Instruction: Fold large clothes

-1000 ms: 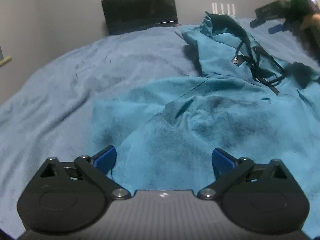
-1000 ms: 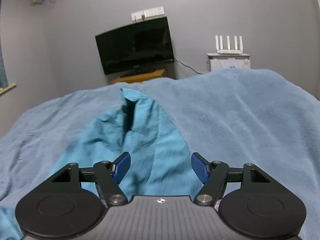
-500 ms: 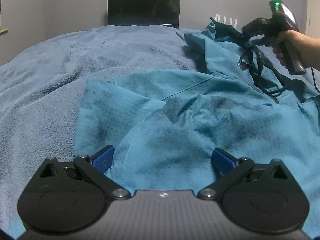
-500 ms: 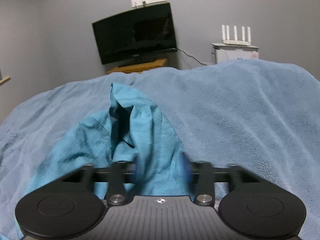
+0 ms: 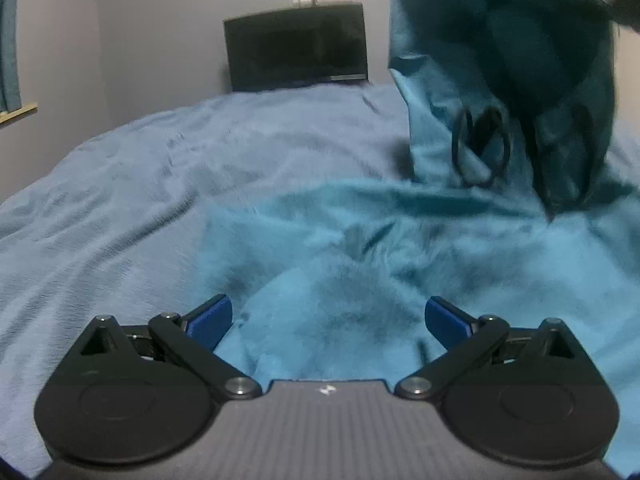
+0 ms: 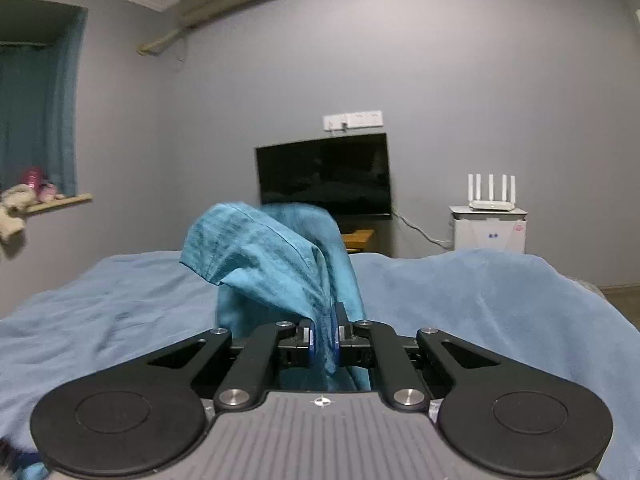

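Note:
A large teal garment lies crumpled on the light blue blanket. My left gripper hovers open just over its near part, with cloth below the blue fingertips but nothing pinched. The garment's far part hangs lifted at the upper right, its black drawstrings dangling. In the right wrist view, my right gripper is closing tight on a fold of the teal garment. The pads press on the cloth, which rises in a peak ahead of the fingers.
The blanket covers the whole bed. Beyond the bed's far edge a dark television stands against the grey wall. To its right are a white cabinet and a router. A window ledge with soft toys is at the left.
My right gripper closed from wide open onto the teal cloth and rose, lifting that part off the bed. The left gripper stayed open over the near cloth and shifted slightly.

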Demonstrator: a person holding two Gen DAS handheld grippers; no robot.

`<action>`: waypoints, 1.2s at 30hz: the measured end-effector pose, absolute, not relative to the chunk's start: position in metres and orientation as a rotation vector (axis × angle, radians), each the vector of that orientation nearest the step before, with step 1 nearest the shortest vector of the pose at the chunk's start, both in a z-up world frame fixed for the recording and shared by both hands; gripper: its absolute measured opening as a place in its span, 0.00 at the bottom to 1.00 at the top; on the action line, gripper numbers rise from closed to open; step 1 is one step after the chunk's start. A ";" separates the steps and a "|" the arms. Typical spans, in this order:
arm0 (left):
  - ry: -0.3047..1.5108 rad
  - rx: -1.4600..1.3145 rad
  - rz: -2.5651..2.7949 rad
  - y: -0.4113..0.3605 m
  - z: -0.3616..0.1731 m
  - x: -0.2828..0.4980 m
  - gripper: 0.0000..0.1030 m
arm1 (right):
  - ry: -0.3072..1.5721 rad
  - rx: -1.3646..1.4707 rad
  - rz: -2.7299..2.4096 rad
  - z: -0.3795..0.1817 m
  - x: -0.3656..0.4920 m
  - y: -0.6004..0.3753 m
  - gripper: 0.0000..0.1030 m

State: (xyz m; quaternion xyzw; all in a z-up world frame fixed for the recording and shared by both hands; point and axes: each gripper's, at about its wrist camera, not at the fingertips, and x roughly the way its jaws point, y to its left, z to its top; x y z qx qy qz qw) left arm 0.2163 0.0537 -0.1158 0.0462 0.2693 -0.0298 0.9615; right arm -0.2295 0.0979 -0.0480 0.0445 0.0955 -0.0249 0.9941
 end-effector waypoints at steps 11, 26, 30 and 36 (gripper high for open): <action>0.416 -0.107 0.047 0.098 -0.034 0.145 1.00 | 0.304 0.137 -0.085 -0.111 -0.412 0.140 0.09; 0.420 -0.164 -0.131 0.078 0.027 0.075 1.00 | 0.396 0.189 -0.040 -0.113 -0.493 0.129 0.57; 0.411 -0.117 -0.247 0.042 0.031 0.069 1.00 | 0.392 0.123 -0.009 -0.099 -0.472 0.147 0.56; 0.471 0.035 -0.329 -0.009 0.005 0.083 1.00 | 0.387 0.114 0.018 -0.106 -0.447 0.163 0.56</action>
